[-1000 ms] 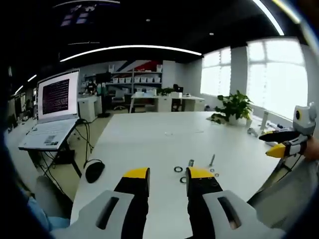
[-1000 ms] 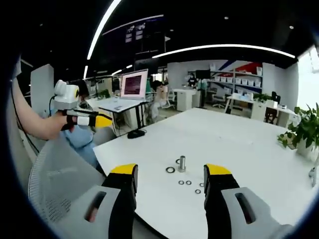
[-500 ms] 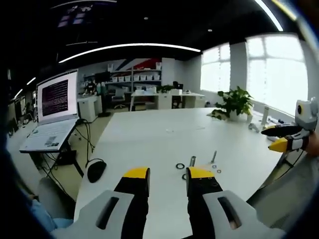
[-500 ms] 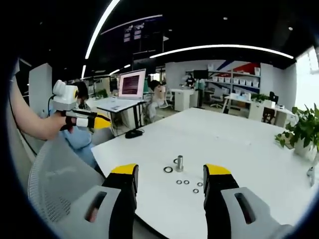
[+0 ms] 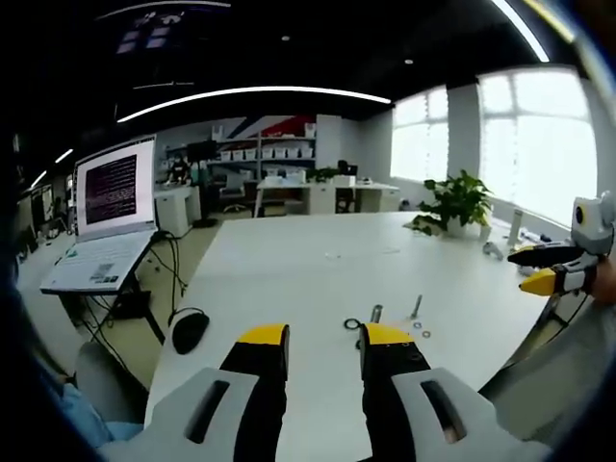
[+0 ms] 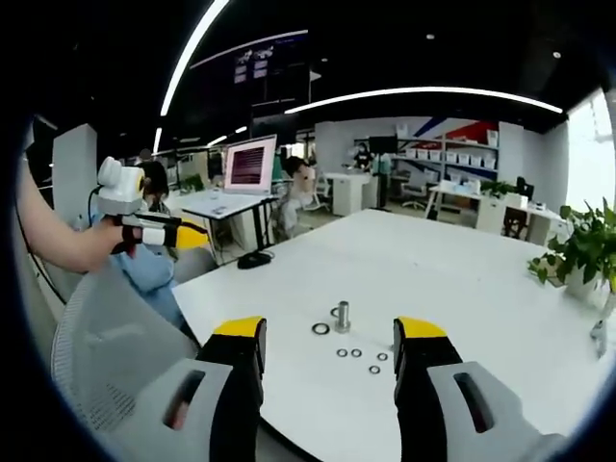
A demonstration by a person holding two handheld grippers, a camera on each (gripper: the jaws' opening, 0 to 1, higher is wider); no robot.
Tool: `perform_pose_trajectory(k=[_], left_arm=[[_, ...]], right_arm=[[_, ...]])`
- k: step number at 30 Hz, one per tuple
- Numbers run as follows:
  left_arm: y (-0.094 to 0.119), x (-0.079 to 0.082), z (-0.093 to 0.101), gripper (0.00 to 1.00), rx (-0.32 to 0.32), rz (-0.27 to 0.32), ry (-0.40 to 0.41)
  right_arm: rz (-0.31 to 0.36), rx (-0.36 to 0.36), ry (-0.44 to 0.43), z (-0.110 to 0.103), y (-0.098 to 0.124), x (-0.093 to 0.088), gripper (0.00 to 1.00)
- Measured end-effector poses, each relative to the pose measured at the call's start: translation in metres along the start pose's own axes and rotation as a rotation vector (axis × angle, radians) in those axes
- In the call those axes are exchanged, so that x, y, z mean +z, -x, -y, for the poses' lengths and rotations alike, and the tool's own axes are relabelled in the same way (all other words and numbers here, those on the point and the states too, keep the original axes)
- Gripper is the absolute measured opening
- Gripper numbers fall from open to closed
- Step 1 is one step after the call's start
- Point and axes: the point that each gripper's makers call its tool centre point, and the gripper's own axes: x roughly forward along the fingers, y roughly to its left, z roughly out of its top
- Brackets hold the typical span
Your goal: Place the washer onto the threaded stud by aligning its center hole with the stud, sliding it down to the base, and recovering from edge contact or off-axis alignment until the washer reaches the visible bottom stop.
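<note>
On the white table [image 6: 433, 279] a short metal threaded stud [image 6: 342, 316] stands upright near the front edge. A larger dark washer [image 6: 320, 329] lies just left of it, and several small washers [image 6: 357, 354] are scattered in front. My right gripper [image 6: 327, 339] is open and empty, held short of the table edge. In the left gripper view the stud [image 5: 375, 314] and a dark washer [image 5: 351, 324] sit just beyond my open, empty left gripper [image 5: 324, 335]. A thin bolt [image 5: 416, 307] leans nearby. The other gripper [image 5: 549, 269] shows at the right.
A black mouse [image 5: 190, 332] lies at the table's left corner. An open laptop [image 5: 106, 217] sits on a side stand. A potted plant [image 5: 452, 204] stands at the far right of the table. A grey mesh chair back [image 6: 115, 346] is beside the table edge.
Both views shifted slightly: the stud and washers sit a little lower in the left gripper view and a little higher in the right gripper view. Both grippers stay open.
</note>
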Motion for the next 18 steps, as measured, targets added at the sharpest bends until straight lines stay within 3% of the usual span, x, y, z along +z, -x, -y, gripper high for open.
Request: perform_pose_trajectory(k=[18], left_arm=[[-0.0018,-0.0032,0.0045,0.27,-0.013,-0.022,-0.019]], right_arm=[[0.005,-0.019,-0.004,0.0063,0.0034,-0.0001,0.55]])
